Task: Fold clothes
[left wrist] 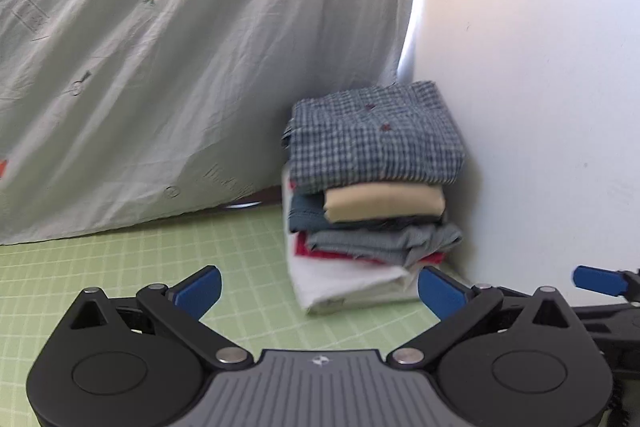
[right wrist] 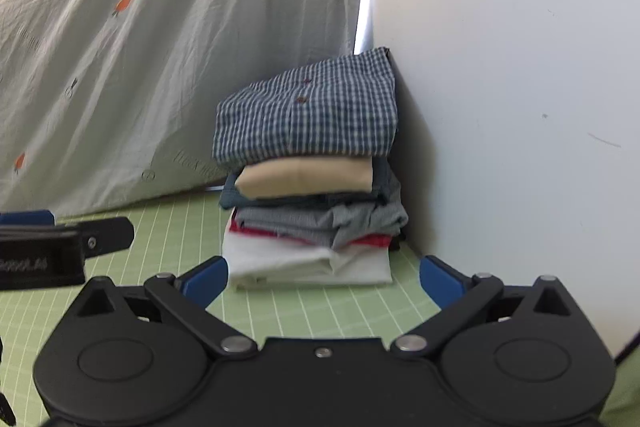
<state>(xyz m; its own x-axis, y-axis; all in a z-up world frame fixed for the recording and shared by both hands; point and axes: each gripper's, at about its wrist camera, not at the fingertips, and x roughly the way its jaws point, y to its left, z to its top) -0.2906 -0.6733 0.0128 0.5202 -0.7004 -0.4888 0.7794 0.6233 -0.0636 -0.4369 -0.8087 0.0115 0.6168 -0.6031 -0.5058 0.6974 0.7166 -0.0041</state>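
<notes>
Checked blue-white folded shirt tops the folded clothes stack, parked far-right against the white wall, freeing the green gridded surface. Left gripper and right gripper both wide, empty.

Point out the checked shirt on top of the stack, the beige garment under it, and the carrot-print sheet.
checked shirt [right wrist: 308, 119]: right wrist view, middle of its top face.
beige garment [right wrist: 306, 179]: right wrist view, folded front edge.
carrot-print sheet [left wrist: 168, 67]: left wrist view, draped middle.
</notes>
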